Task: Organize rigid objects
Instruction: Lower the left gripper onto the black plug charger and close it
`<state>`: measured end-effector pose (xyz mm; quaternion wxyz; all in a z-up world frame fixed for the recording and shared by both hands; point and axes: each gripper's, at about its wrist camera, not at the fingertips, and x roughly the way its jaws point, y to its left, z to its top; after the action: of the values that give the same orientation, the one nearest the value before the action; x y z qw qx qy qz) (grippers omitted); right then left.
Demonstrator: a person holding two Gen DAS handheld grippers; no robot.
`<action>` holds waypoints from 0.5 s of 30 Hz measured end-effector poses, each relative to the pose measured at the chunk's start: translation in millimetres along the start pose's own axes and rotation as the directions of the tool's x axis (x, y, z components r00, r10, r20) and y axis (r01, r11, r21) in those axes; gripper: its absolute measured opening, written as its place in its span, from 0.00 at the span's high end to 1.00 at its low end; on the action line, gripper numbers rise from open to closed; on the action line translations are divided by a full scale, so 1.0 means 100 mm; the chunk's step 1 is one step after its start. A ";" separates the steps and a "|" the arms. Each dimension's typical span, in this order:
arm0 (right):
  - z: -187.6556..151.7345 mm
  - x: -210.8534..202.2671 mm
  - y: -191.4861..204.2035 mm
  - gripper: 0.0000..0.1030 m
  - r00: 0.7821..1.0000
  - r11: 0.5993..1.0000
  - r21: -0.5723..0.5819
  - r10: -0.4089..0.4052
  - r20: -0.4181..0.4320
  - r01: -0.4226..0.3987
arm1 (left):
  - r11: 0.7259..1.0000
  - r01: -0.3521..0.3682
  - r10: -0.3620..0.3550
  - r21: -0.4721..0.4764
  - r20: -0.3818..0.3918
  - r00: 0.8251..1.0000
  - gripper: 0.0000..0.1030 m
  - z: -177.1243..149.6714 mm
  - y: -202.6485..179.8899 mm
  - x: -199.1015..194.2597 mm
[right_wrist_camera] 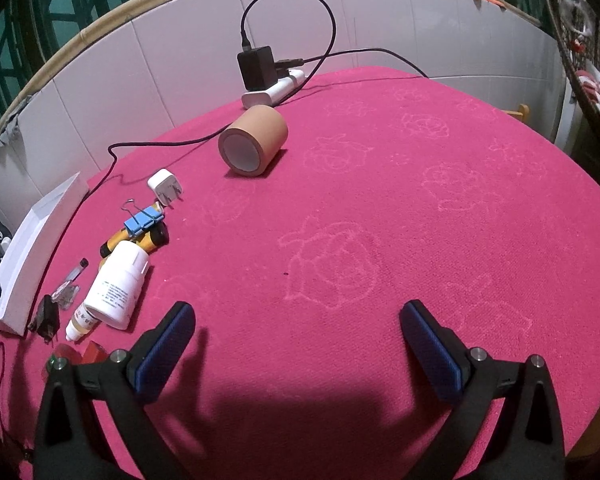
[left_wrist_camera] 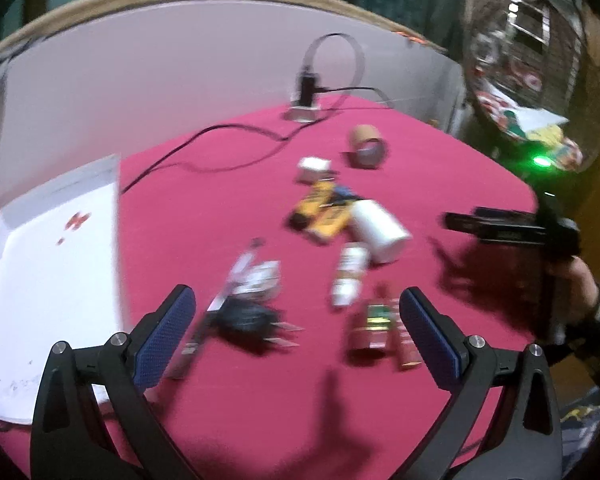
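left tool spread, empty – above black plug | right tool spread, empty | advice: straddle plug squarely, then carry to white tray

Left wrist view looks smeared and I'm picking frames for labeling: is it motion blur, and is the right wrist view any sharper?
Left wrist view: the white bottle and black plug are streaked, likely motion blur. Right wrist view: crisp, the tape roll and blue binder clip sharp-edged; a broad shadow darkens the red cloth between the fingers.
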<state>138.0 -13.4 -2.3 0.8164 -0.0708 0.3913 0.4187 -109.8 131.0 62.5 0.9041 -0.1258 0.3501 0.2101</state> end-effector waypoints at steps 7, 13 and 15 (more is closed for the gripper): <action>0.01 0.00 0.00 0.00 1.000 1.000 -0.002 0.001 0.000 -0.001 | 0.999 -0.030 0.032 0.025 -0.071 0.997 0.10 -0.10 0.14 0.27; 0.01 -0.01 0.00 0.00 1.000 1.000 0.001 0.006 0.002 -0.006 | 0.995 -0.045 0.054 0.090 -0.106 0.993 0.29 -0.17 0.08 0.42; 0.01 -0.01 0.00 0.00 1.000 1.000 0.000 0.005 0.001 -0.005 | 0.994 -0.046 0.057 0.099 -0.114 0.992 0.37 -0.18 0.05 0.47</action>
<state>138.2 -13.4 -0.9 0.8156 -0.0695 0.3910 0.4208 -91.4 142.6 17.2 0.8814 -0.0850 0.4152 0.2085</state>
